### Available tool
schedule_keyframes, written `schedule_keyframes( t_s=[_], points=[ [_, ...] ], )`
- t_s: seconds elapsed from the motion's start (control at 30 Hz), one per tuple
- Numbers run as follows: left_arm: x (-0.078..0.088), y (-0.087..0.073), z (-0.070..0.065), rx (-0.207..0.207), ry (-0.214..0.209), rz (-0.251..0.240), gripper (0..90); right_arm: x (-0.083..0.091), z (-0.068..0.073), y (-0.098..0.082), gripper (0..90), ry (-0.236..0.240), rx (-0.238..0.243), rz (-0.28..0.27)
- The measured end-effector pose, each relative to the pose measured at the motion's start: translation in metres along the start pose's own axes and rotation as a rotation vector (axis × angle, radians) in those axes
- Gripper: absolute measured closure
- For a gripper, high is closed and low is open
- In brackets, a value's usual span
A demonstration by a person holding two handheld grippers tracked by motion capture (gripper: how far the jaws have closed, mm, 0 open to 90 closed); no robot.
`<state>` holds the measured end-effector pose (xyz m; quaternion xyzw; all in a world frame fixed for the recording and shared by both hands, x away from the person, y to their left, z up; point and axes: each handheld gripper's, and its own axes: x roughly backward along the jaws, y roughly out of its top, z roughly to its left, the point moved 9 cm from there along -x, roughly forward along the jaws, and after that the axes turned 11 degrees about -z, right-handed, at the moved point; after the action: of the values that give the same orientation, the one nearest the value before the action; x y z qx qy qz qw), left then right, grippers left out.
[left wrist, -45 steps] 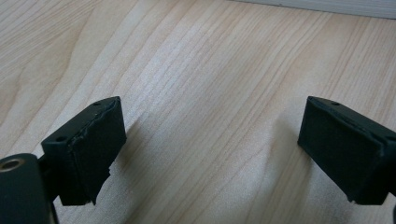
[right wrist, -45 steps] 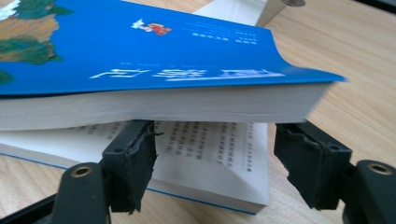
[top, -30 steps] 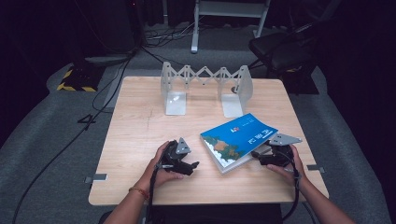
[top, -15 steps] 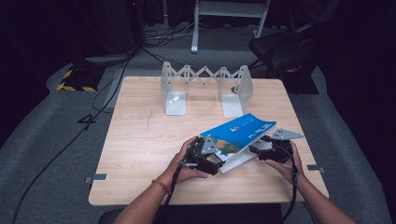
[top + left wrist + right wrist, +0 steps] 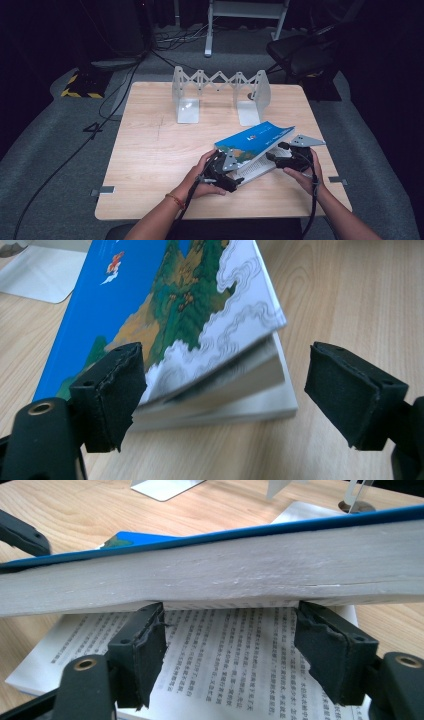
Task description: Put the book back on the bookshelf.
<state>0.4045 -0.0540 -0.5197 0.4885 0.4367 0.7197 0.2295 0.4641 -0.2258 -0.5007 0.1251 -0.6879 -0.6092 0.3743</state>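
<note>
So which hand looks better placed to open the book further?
Probably the right. The right hand-held gripper has its open jaws under the lifted stack of pages of the book, printed pages showing beneath. The left hand-held gripper sits open at the book's near corner.

A dark recording lab: lone wooden table (image 5: 150, 150), floor cables (image 5: 75, 150), hazard-striped base (image 5: 80, 85), grey carpet.

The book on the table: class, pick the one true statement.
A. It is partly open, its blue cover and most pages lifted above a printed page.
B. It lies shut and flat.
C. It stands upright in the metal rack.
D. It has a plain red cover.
A: in the right gripper view the book has its thick block of pages raised over a page of print, with the right gripper open beneath it.
</note>
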Motion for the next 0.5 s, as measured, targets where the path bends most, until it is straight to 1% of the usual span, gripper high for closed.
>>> schedule_keyframes(
  t_s=[0.03, 0.13, 0.2, 0.23, 0.3, 0.33, 0.37, 0.47, 0.5],
  points=[
    [-0.003, 0.002, -0.001, -0.008, -0.009, -0.001, 18.6, 0.0, 0.0, 0.0, 29.1, 0.0, 0.002, 0.001],
    [-0.009, 0.006, -0.003, -0.02, -0.014, -0.014, 25.2, 0.0, 0.0, 0.0, 29.1, 0.003, 0.004, 0.002],
    [-0.014, 0.009, -0.005, -0.044, 0.004, -0.017, 32.3, 0.0, 0.0, 0.0, 29.1, 0.006, 0.005, 0.004],
    [-0.016, 0.009, -0.004, -0.053, 0.019, -0.011, 35.6, 0.0, 0.0, -0.001, 29.1, 0.008, 0.009, 0.006],
    [-0.017, 0.009, 0.0, -0.048, 0.044, -0.01, 46.2, 0.0, 0.0, -0.002, 29.0, 0.009, 0.015, 0.007],
    [-0.017, 0.01, 0.0, -0.041, 0.034, -0.015, 50.0, 0.0, 0.0, -0.003, 29.0, 0.01, 0.018, 0.01],
    [-0.017, 0.009, 0.001, -0.028, 0.029, -0.018, 50.4, 0.0, 0.0, -0.003, 29.0, 0.011, 0.016, 0.012],
    [-0.016, 0.009, 0.001, -0.04, 0.03, -0.012, 53.8, -0.001, 0.0, -0.003, 29.0, 0.018, 0.011, 0.01],
    [-0.016, 0.009, 0.001, -0.036, 0.033, -0.012, 54.2, -0.001, 0.0, -0.003, 29.0, 0.018, 0.011, 0.01]
  ],
)
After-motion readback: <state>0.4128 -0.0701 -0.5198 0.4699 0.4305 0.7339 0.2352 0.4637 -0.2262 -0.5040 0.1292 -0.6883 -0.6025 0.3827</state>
